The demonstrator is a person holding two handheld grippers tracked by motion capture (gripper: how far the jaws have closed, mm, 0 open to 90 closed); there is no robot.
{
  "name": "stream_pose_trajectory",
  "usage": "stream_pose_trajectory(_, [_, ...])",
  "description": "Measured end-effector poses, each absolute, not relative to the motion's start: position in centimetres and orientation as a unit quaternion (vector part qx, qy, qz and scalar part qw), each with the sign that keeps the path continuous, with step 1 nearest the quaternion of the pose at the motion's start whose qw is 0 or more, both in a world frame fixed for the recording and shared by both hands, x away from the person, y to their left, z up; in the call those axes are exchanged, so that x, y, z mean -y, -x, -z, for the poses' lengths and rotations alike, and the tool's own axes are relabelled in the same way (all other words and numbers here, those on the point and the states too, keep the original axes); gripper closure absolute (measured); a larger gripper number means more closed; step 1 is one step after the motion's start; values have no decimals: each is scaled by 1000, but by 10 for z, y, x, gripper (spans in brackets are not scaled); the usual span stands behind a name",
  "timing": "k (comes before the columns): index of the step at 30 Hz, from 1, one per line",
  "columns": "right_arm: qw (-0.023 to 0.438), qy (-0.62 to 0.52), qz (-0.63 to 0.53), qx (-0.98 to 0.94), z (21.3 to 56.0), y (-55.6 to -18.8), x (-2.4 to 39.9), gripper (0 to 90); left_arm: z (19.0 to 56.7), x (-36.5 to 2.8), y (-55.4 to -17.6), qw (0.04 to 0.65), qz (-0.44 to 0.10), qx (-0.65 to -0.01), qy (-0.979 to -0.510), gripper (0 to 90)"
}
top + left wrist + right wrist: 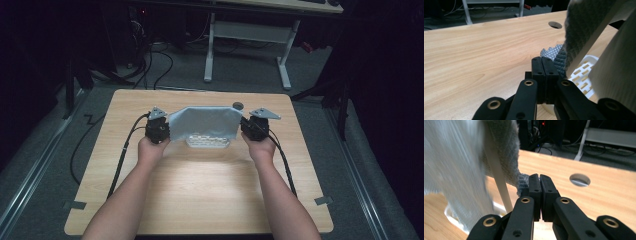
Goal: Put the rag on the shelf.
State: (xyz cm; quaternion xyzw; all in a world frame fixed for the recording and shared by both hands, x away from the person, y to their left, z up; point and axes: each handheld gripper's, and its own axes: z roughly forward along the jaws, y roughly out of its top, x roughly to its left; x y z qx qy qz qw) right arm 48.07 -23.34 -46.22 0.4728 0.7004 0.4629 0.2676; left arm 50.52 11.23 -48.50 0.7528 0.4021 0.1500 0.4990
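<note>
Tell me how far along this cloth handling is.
Done: both corners are pinched, left gripper and right gripper each shut on the grey cloth. In hand: the cloth hangs stretched over the white basket. Left: laying it down and releasing.

We have bare surface point(200, 195) all along the near side, wide enough for either forearm to cross. To the left of the left gripper point(158, 131) and to the right of the right gripper point(256, 127) the surface also lies free out to its edges. Between the two, the grey cloth point(205, 121) hangs stretched, blocking any pass from near to far there. Under its lower edge the white slotted basket point(209, 142) takes up the middle. On the far side, a round hole point(238, 105) sits just beyond the cloth's right corner.
</note>
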Motion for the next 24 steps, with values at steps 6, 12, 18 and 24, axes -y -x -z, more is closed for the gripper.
stream_pose_trajectory(6, [263,-477,-458,-702,469,-481,233,887,490,-112,-501,502,-147,-401,-752,899])
stream_pose_trajectory(12, [266,-477,-452,-705,472,-482,232,887,491,-112,-498,503,-147,-400,-752,897])
stream_pose_trajectory(18, [270,-481,-446,-705,478,-480,236,886,489,-113,-497,508,-154,-399,-748,876])
stream_pose_trajectory(24, [262,-489,-441,-705,484,-477,243,792,486,-116,-499,510,-158,-412,-738,752])
